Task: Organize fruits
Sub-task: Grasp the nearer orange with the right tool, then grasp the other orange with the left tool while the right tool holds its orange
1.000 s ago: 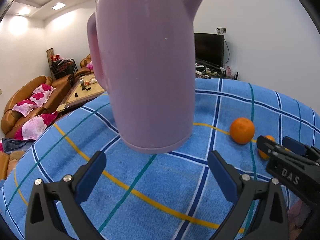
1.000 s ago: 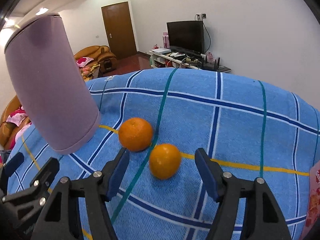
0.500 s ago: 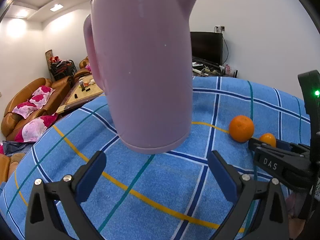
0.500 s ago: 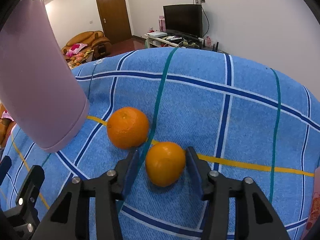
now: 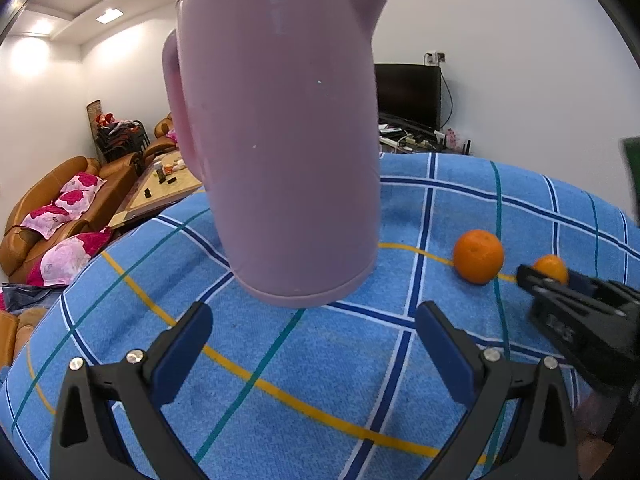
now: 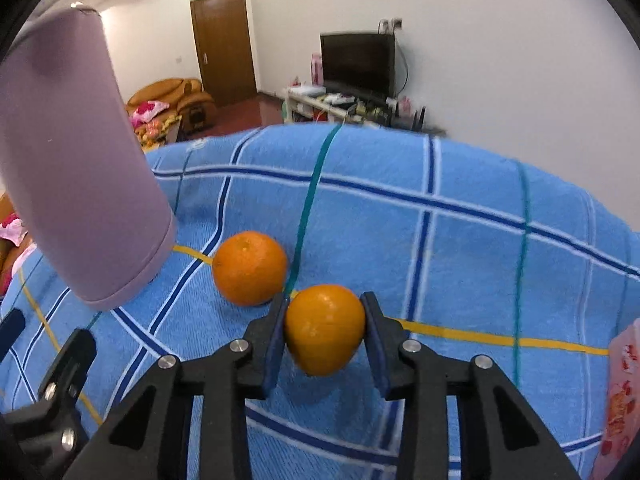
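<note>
Between my right fingers (image 6: 324, 330) sits the nearer orange (image 6: 323, 328), and they are closing on it: both blue pads already lie against its sides, one left and one right. It is round, glossy, deep orange, with a small bright highlight near its top. Whether it rests on the cloth or is just clear of it I cannot tell.

Writing is scarce. On the side of my right gripper, seen from the left wrist view, there is pale lettering, but it is blurred here and I cannot read it. At the right edge of the right wrist view a pink packet (image 6: 622, 396) with red and orange print pokes in (its marks are too small to make out).

A second orange (image 6: 250, 267) lies on the blue checked cloth (image 6: 460, 248) over the tabletop, just beside the held one, towards the left and farther back; its skin is finely dimpled, with a small stem mark on top. Dark blue, white, teal and yellow lines cross the cloth.

My left fingers (image 5: 314, 344) stand wide apart with nothing between them, low over the cloth, facing a tall pale lilac kettle (image 5: 280, 140) with a spout and a handle. It stands upright, to the left of both oranges and apart from them.
</note>
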A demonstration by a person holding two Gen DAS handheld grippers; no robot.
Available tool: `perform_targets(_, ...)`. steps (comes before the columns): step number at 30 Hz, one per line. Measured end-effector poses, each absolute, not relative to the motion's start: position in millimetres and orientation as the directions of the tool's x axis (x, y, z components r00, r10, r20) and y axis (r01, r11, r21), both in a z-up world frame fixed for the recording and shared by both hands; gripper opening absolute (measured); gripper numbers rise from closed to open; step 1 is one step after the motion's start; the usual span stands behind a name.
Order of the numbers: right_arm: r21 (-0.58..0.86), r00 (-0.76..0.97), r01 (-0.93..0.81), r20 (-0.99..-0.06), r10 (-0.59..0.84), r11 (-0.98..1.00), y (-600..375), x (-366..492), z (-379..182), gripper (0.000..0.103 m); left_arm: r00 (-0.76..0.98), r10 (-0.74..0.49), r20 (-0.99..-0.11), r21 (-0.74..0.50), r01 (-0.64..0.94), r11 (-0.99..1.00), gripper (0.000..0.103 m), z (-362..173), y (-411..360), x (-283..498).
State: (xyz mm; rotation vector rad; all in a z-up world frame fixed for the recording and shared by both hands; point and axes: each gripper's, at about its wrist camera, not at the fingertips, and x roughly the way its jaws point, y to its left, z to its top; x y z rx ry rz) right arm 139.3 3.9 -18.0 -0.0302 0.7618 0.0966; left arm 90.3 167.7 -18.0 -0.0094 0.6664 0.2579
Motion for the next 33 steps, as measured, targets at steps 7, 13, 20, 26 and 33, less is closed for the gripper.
perform_targets(7,-0.082,0.797,-0.076,-0.604,0.012,0.994,-23,92,-2,0.038,0.767,0.205,-0.608,0.069,-0.206,0.976,0.103,-17,163,89)
perform_targets(13,-0.07,0.825,-0.046,-0.565,-0.002,0.996,-55,62,5,0.038,0.764,0.124,-0.633,0.025,-0.14,0.99,0.103,-19,157,86)
perform_targets(20,0.019,0.857,-0.044,-0.513,0.047,0.999,-72,48,11,0.038,0.718,-0.025,-0.696,-0.067,-0.029,0.997,0.095,-17,131,92)
perform_targets(26,0.082,0.85,-0.047,-0.52,0.083,0.996,-85,45,10,0.038,0.686,-0.039,-0.726,-0.007,0.05,0.999,0.084,-1,87,142)
perform_targets(33,0.144,0.838,-0.027,-0.536,0.101,0.989,-99,50,7,0.038,0.651,-0.002,-0.759,0.029,0.037,0.999,0.071,-27,63,194)
